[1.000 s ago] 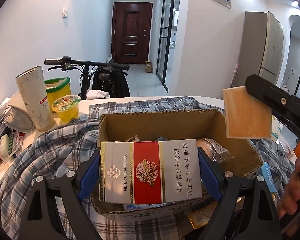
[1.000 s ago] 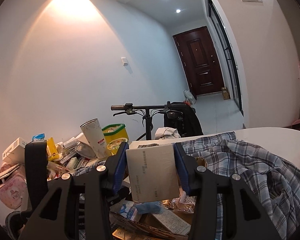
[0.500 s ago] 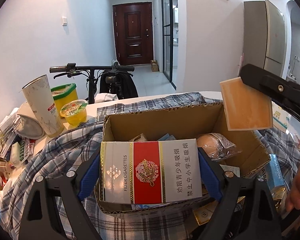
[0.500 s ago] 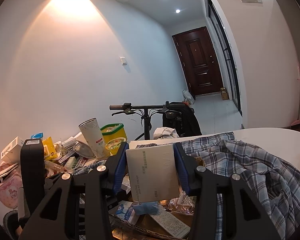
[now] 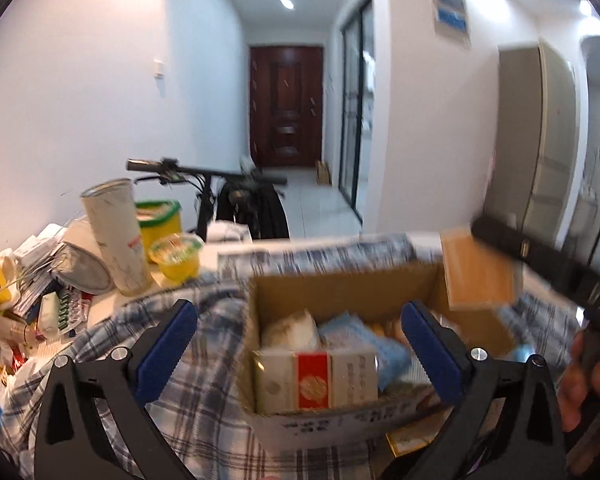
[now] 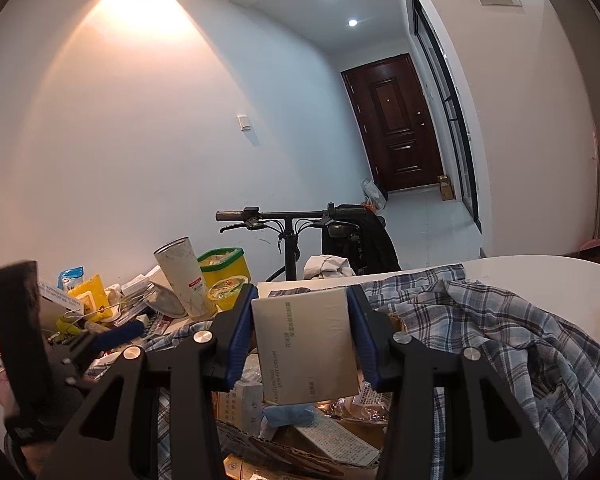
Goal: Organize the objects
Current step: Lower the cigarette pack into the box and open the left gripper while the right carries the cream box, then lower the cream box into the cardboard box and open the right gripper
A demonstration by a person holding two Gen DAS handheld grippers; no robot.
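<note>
The red-and-white cigarette carton (image 5: 316, 380) lies free in the open cardboard box (image 5: 340, 292), against its near wall. My left gripper (image 5: 298, 312) hangs above and just short of the box. Its jaws are opening wide, and nothing sits between the blue pads (image 5: 168, 344). My right gripper (image 6: 301, 300) is shut on a pale cream box (image 6: 306, 344) and holds it upright over the cardboard box. In the left wrist view that gripper's black arm (image 5: 540, 264) and the cream box (image 5: 480, 272) sit above the box's right corner. A hand (image 5: 588, 380) grips its handle.
A blue plaid shirt (image 5: 180, 360) drapes around the box on the white table (image 6: 540, 268). To the left stand a tall white cup (image 5: 116, 236), a yellow tub (image 5: 158, 216), a jelly cup (image 5: 176, 256) and a heap of packets (image 5: 28, 280). A bicycle (image 5: 220, 184) stands behind the table.
My left gripper has opened and let go of the cigarette carton, which dropped into the cardboard box. The left gripper has risen and drawn back. My right gripper keeps still with its cream box.
</note>
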